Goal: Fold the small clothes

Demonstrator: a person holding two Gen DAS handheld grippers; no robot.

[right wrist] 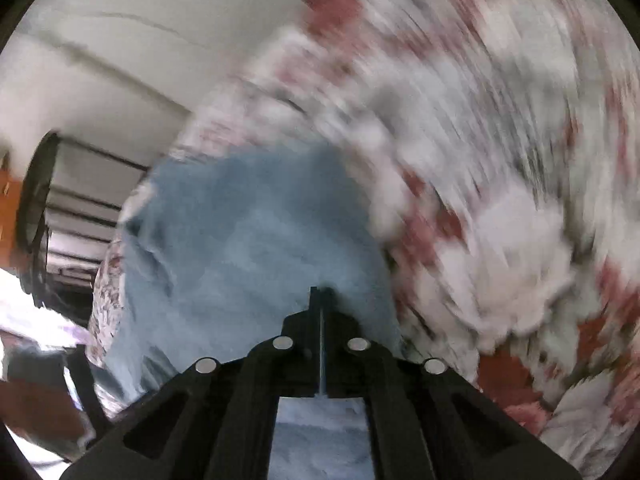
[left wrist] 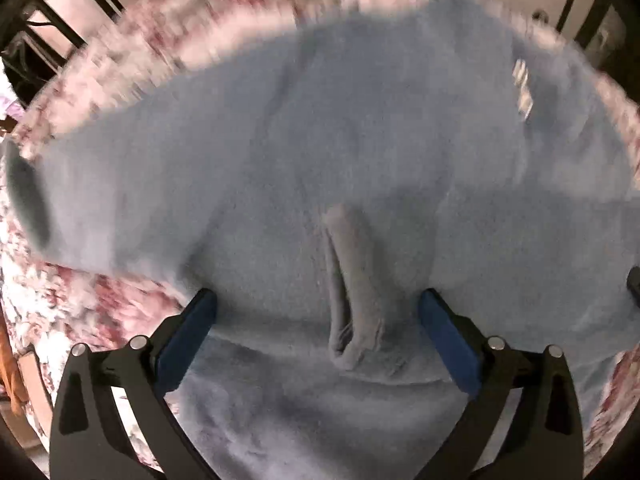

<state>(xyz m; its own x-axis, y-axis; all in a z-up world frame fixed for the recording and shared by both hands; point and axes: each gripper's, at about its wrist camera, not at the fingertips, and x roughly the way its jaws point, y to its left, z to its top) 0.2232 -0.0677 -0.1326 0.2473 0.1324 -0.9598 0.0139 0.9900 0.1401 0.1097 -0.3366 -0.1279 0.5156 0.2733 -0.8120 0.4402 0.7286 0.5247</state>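
The left gripper (left wrist: 318,316) stands with its jaws wide, a raised fold ridge (left wrist: 350,280) of the blue fleece garment (left wrist: 280,152) lying between them, untouched. Beyond, the garment spreads over the floral bedspread (left wrist: 132,40). The right gripper (right wrist: 320,292) has its jaws pressed together over the garment's edge; whether cloth is pinched cannot be told. If not, any pull would likely leave the fleece behind, and a fast sweep could drag it askew.

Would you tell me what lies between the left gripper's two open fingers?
In the left wrist view, a raised, pinched fold of the pale blue garment stands between the left gripper fingers, touching neither.
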